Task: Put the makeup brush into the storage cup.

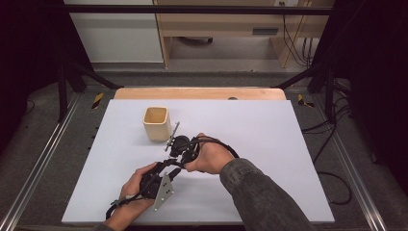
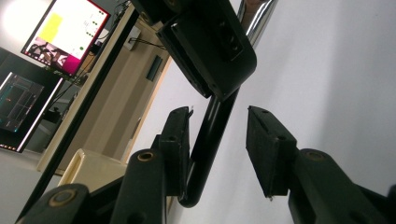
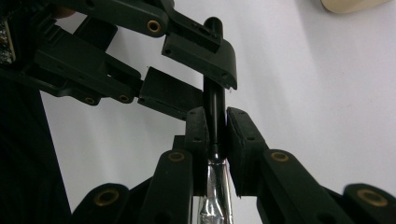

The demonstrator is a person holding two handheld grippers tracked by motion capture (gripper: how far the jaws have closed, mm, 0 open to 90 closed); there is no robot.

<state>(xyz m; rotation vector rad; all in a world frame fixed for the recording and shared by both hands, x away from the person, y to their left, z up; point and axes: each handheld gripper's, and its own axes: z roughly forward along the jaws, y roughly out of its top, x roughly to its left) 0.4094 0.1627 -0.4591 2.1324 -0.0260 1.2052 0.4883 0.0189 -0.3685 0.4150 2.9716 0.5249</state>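
Sitting back-left of centre on the bench (image 1: 269,120) is a cream cup (image 1: 157,123), open top up; nothing visible inside from the high view, its floor can't be made out. In the left gripper view the cup's rim shows low left, past the claw.

Bench top is pale lilac-grey with a wood edge along the far side. Dark frame posts stand around it, grey floor with cables to the right, wood furniture behind. A lit monitor (image 2: 65,35) shows upper left in the left gripper view.

Right claw (image 3: 216,128) is clamped on a rod (image 3: 214,112): black upper part, shiny metal lower part, running up between the pads. Right hand (image 1: 208,155) holds that gripper mid-bench, just right of the cup.

Left claw (image 2: 218,140) is spread wide. The rod's black shaft passes through the gap, against or just beside the left pad, apart from the right pad; can't tell if it touches. Left hand (image 1: 139,185) is near the front edge, the two claws meeting around the rod.
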